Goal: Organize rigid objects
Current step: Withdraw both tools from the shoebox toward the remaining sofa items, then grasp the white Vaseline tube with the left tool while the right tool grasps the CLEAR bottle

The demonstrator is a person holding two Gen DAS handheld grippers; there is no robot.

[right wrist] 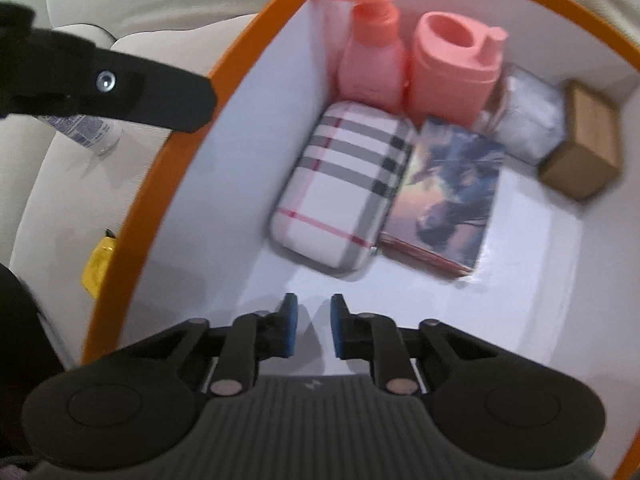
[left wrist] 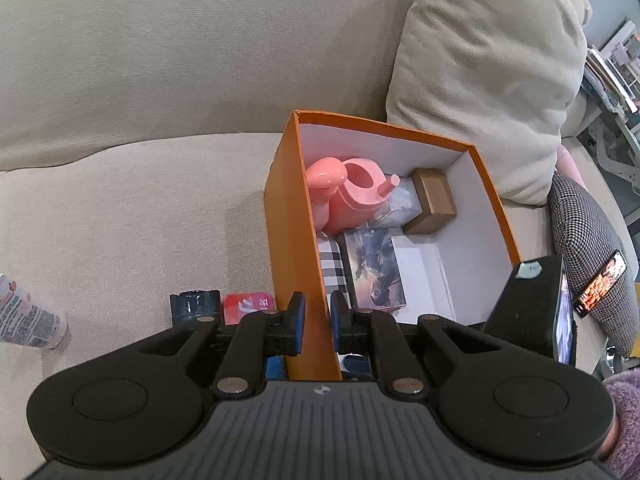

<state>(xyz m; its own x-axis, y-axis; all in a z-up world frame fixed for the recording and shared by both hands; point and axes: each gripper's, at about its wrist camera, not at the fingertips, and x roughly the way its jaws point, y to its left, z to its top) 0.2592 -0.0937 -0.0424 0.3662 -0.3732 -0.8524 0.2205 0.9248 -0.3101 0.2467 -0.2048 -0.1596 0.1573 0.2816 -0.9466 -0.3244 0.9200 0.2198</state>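
Sofa [left wrist: 132,200], beige, bearing the orange box [left wrist: 294,248], whose white interior serves as the collection bin. Left gripper [left wrist: 318,320] straddles the box's near-left wall, one finger outside and one inside, jaws closed upon that wall as a steadying hold. Right gripper [right wrist: 311,326] hangs above the bare near floor of the box, jaws parted and holding nothing.

Contents, ranged along the far and left side: pink pump bottle [right wrist: 370,60] in the far-left corner; pink lidded cup [right wrist: 456,68] just to its right; plaid case [right wrist: 344,188] lying flat in front of the bottle; picture-printed box [right wrist: 448,196] touching the case's right edge; clear packet [right wrist: 528,124] and brown carton [right wrist: 584,144] toward the far right.

Outside, left of the box: white tube [left wrist: 28,316] well apart; dark cap-shaped item [left wrist: 196,304] and red tin [left wrist: 250,308] just beside the wall.

Step in hand, as judged: between placements, the right gripper being free after a deposit. The next move calls for fetching a remaining item from the cushion and setting it on the vacant near-right floor.
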